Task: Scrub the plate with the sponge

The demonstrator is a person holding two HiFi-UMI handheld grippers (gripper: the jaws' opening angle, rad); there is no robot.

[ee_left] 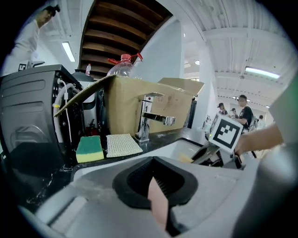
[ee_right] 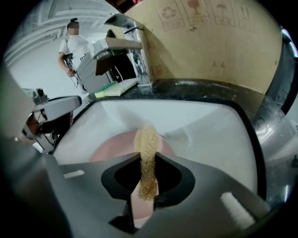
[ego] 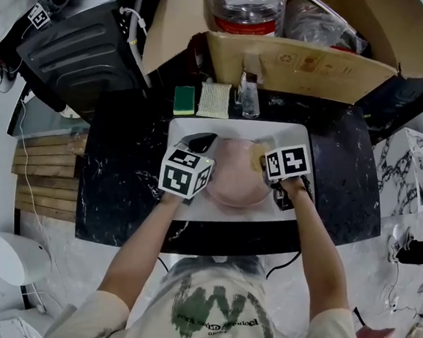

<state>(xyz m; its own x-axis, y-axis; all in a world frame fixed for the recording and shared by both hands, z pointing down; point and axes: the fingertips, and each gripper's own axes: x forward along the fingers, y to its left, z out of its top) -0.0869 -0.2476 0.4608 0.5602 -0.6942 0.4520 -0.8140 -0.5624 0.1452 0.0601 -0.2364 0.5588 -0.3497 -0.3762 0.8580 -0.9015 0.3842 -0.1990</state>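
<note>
A pink plate (ego: pixel 234 175) lies in the white sink (ego: pixel 303 136). My left gripper (ego: pixel 201 146) is shut on the plate's left rim; in the left gripper view the pink rim (ee_left: pixel 159 204) stands edge-on between the jaws of that gripper (ee_left: pixel 156 183). My right gripper (ego: pixel 263 165) is shut on a thin tan mesh sponge (ego: pixel 257 155) at the plate's right side. In the right gripper view the sponge (ee_right: pixel 146 153) sticks out from the gripper (ee_right: pixel 146 179) and hangs over the plate (ee_right: pixel 114 146).
A green-and-yellow sponge (ego: pixel 184 100) and a woven cloth (ego: pixel 215 99) lie on the dark counter behind the sink, beside the faucet (ego: pixel 249 94). A cardboard box (ego: pixel 302 58) with a water bottle (ego: pixel 244 5) stands behind it. A black appliance (ego: pixel 83 43) is at the back left.
</note>
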